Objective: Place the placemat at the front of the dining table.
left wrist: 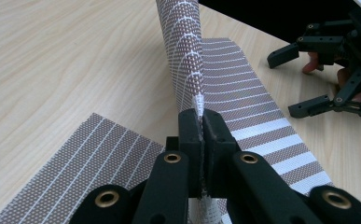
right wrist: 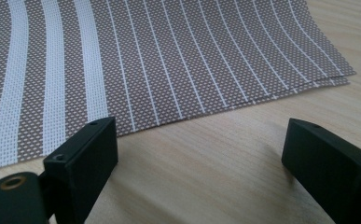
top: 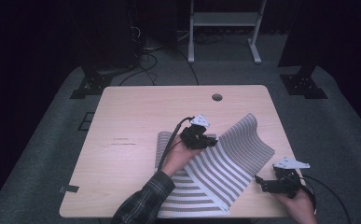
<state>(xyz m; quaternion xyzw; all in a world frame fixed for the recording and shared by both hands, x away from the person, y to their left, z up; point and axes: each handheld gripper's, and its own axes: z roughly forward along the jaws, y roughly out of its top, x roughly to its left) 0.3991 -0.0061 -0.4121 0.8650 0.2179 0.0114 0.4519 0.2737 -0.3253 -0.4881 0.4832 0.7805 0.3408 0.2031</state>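
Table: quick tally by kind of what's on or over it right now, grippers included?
Striped mats: 1, pinched at an edge by the left gripper and lifted into a fold.
Grippers: 2, the left shut on the mat, the right gripper open over bare wood beside the mat's edge.
Holes in the table: 1.
Total: 4

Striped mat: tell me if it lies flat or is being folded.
Being folded. The left tool, shut on the striped mat, lifts one edge off the table; the rest lies flat.
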